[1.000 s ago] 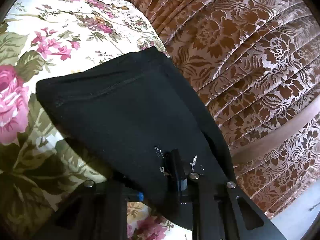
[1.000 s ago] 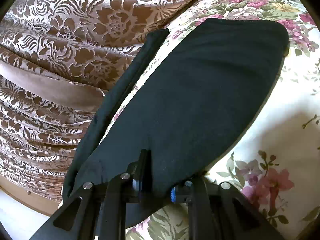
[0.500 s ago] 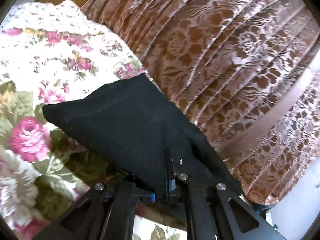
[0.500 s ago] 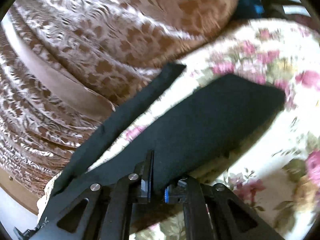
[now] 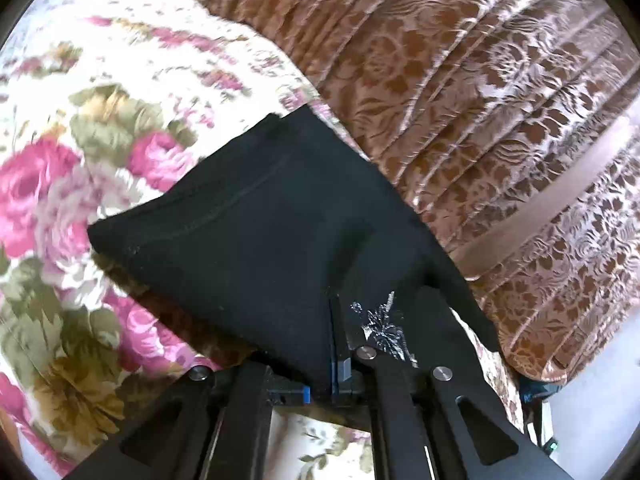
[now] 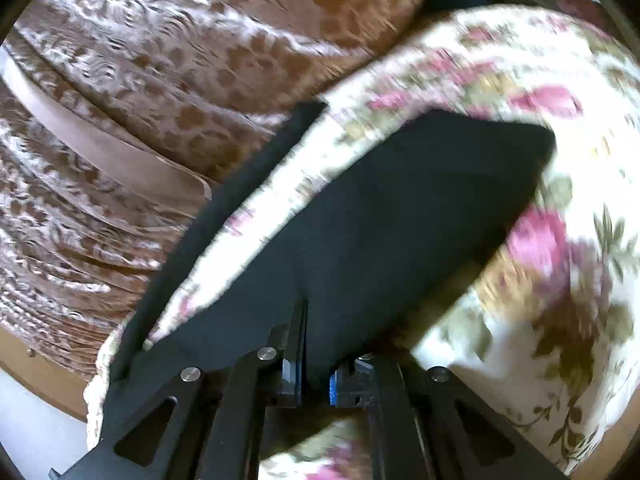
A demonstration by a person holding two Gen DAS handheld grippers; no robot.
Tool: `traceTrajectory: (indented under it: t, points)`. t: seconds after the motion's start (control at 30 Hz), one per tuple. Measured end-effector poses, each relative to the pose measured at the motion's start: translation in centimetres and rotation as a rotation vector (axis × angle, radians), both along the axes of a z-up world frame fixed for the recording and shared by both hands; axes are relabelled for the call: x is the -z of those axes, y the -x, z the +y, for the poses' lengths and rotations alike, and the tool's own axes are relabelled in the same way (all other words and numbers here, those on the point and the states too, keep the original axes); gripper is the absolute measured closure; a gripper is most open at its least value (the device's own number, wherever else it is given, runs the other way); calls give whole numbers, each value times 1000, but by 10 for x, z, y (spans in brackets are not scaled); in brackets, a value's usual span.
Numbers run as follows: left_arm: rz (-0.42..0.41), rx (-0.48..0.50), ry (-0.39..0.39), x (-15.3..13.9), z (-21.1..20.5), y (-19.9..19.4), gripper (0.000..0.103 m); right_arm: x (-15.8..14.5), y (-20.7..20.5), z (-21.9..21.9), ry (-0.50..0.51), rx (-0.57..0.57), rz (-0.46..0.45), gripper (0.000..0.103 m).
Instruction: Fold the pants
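Note:
The black pants lie partly lifted over a floral bedspread. My left gripper is shut on the pants' near edge, by a small silver print, and holds the cloth above the bed. In the right wrist view my right gripper is shut on another part of the pants. The cloth stretches away to a far corner at the upper right. A second narrow black strip of the pants runs along the bed's edge on the left.
A brown and silver patterned bed skirt hangs beside the floral bedspread, with a plain band across it. Pale floor shows at the lower left of the right wrist view.
Both grippers have lifted and swung with the pants held. The cloth has risen off the bed, and the views are now blurred by motion.

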State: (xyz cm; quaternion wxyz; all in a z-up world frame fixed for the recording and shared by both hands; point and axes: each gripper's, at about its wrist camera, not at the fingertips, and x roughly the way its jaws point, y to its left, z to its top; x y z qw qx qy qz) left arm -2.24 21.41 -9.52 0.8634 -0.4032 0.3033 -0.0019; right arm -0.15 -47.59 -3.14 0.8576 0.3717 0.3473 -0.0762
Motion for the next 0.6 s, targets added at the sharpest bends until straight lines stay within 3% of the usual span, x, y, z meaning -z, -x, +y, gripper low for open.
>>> traceTrajectory:
  t: [0.07, 0.13, 0.2, 0.3, 0.47, 0.6]
  points:
    - [9, 8, -4, 5, -1, -2, 95, 13, 1, -3, -41, 15, 16, 94]
    - [14, 4, -31, 6, -2, -2, 87, 10, 0, -2, -19, 6, 17, 92]
    - [8, -2, -35, 5, 1, -2, 66, 7, -4, 1, 17, -23, 33, 86]
    - [-10, -43, -18, 1, 8, -5, 56, 5, -4, -3, -11, -21, 25, 80]
    - [1, -99, 27, 5, 21, -13, 62, 6, -4, -25, -87, 67, 13, 80]
    - [16, -70, 41, 8, 23, -16, 89, 4, 1, -49, -101, 172, 0, 80]
